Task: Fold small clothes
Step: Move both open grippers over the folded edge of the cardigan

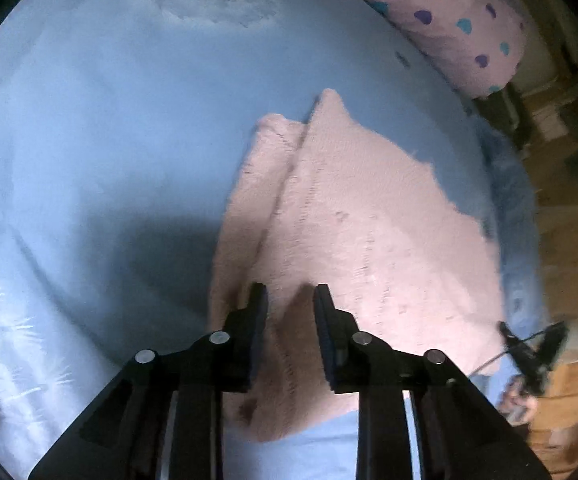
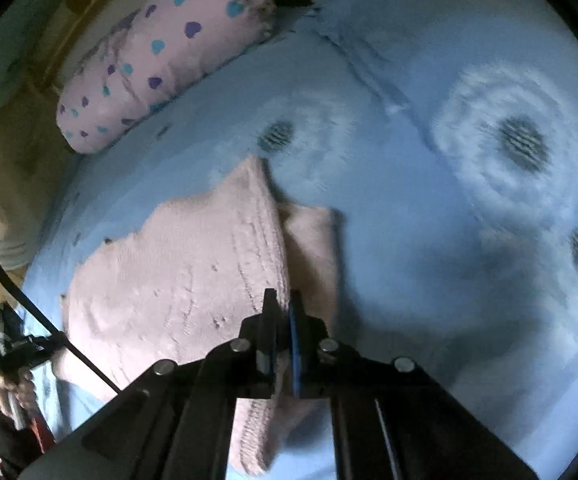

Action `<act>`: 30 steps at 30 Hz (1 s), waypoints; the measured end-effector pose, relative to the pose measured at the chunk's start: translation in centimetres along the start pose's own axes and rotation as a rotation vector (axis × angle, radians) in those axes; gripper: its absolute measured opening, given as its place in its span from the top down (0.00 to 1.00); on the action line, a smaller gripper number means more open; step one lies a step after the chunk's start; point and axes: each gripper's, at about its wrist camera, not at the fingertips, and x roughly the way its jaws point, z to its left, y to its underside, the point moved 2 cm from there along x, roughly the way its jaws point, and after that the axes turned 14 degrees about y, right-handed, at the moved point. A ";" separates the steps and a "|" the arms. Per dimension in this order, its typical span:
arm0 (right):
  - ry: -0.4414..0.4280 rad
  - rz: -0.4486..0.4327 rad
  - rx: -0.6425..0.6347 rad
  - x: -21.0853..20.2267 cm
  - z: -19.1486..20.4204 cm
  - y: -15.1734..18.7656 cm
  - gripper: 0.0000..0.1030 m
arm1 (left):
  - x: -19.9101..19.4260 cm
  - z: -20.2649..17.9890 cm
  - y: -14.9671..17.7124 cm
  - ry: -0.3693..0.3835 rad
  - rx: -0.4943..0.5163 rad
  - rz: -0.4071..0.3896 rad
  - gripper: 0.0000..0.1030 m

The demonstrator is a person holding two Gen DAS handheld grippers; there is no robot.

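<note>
A pink knitted garment (image 1: 353, 216) lies partly folded on a light blue bed cover (image 1: 109, 140). My left gripper (image 1: 291, 300) is open, its black fingers standing just over the garment's near edge with cloth between them. In the right wrist view the same garment (image 2: 177, 272) shows a folded flap along its right side. My right gripper (image 2: 283, 304) is shut on the garment's folded edge, with knit fabric pinched between the pads. The other gripper shows small at the far right of the left wrist view (image 1: 533, 348) and at the far left of the right wrist view (image 2: 21, 356).
A pink pillow (image 1: 449, 20) with purple and teal hearts lies at the bed's head; it also shows in the right wrist view (image 2: 157, 52). The blue cover (image 2: 429, 208) has white ring patterns with dark centres. Wooden floor (image 1: 569, 248) lies beyond the bed's edge.
</note>
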 end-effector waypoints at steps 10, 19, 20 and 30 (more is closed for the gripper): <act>0.043 0.060 -0.038 -0.1 0.1 2.0 0.50 | -4.6 2.3 2.3 0.139 -0.146 -0.204 0.78; -0.037 0.018 0.137 -4.1 -1.2 6.4 0.21 | -3.6 3.4 6.3 0.379 -0.290 -0.209 0.58; -0.078 0.042 0.183 -3.7 -1.5 6.7 0.20 | -3.1 3.1 6.4 0.362 -0.276 -0.194 0.58; -0.155 -0.016 0.557 -1.8 -3.8 9.4 0.10 | -2.4 6.5 8.2 0.407 -0.458 -0.304 0.60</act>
